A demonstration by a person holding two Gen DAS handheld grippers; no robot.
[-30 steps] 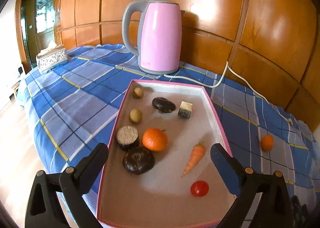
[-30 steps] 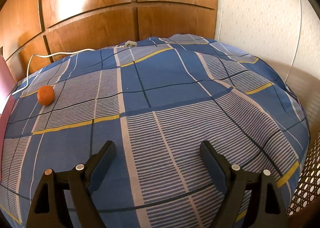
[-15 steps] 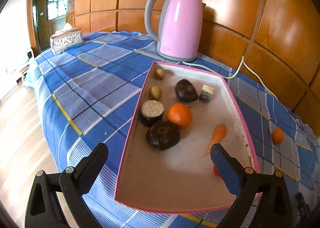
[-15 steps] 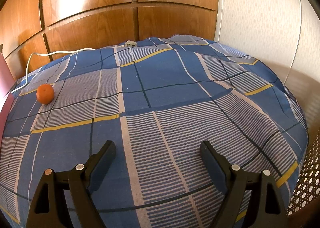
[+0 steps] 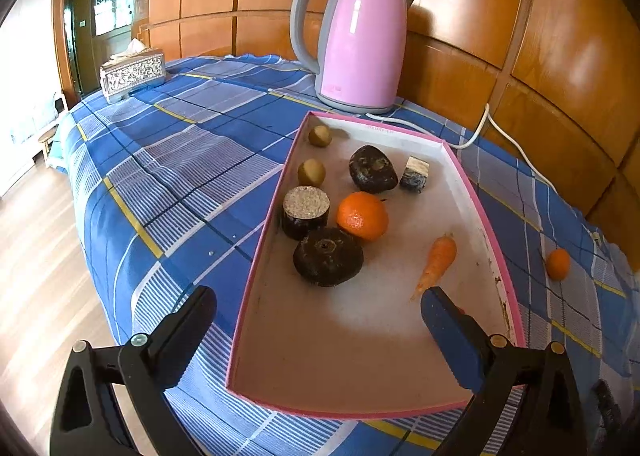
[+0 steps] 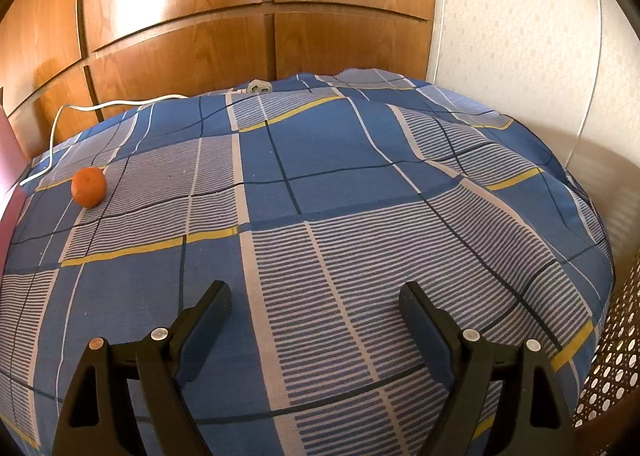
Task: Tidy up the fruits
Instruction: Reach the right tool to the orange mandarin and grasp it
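Note:
A pink-rimmed tray [image 5: 472,192] lies on the blue checked cloth. In it are an orange [image 5: 362,215], a carrot [image 5: 438,260], two small yellow-brown fruits [image 5: 311,172], a dark round lump [image 5: 328,262], a dark cylinder with a grey top [image 5: 306,211], another dark lump [image 5: 373,169] and a small cube [image 5: 415,174]. A small orange [image 5: 558,263] [image 6: 89,187] lies on the cloth to the right of the tray. My left gripper [image 5: 318,300] hangs open over the tray's near end, holding nothing. My right gripper [image 6: 314,290] is open over bare cloth, far from the small orange.
A pink kettle [image 5: 356,40] stands behind the tray, its white cable [image 6: 100,106] running along the wooden wall to a power strip [image 6: 259,86]. A tissue box [image 5: 133,72] sits at the far left. The cloth drops off to wooden floor on the left; a wicker surface [image 6: 612,376] is at the right.
The left gripper has shifted left and lower, so the tray sits further right in its view and a red tomato is now hidden behind its right finger. The right gripper has stayed still.

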